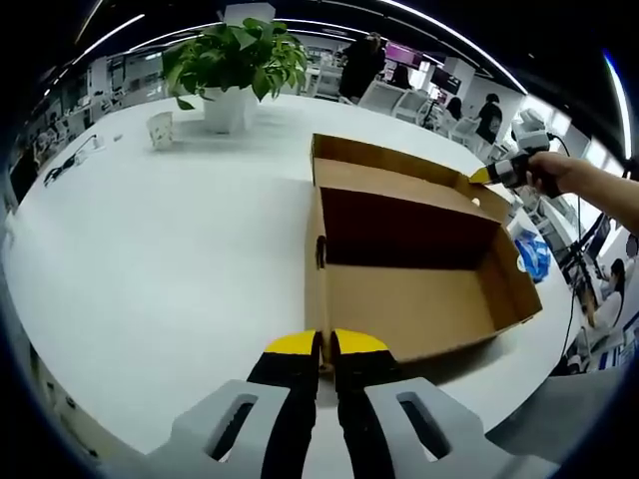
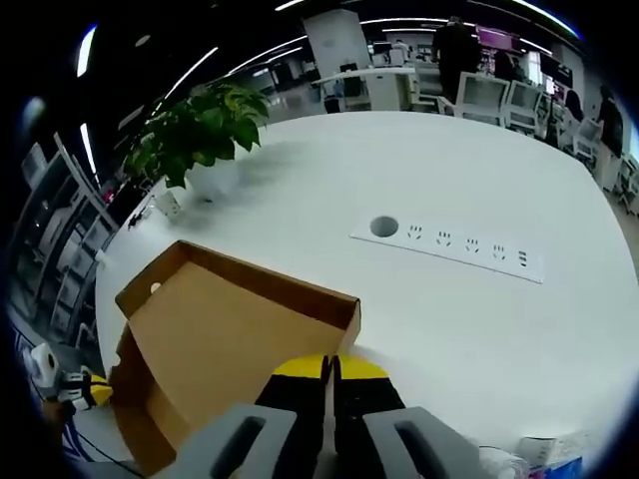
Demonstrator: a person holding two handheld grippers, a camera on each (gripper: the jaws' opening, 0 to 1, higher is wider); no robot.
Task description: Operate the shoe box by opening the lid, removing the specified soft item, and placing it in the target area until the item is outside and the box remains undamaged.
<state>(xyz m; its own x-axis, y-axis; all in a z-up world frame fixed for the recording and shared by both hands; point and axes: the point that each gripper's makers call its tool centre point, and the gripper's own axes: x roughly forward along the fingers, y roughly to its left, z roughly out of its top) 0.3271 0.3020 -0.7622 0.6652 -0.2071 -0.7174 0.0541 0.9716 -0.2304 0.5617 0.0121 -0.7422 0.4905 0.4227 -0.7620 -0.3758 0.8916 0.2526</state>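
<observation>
1. Shoe box [image 1: 419, 299]: plain brown cardboard, darker inside.
2. Tabletop [image 1: 170, 249]: white.
3. Jaws: black, yellow tips.
4. Plant [image 1: 238, 55]: green leaves, white pot.
5. Power strip [image 2: 449, 242]: white.

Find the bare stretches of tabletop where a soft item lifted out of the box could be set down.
Free: white round table between the open brown cardboard shoe box and the potted green plant; also between box and white socket strip. Crowded: the edge near the blue-and-white packet.
</observation>
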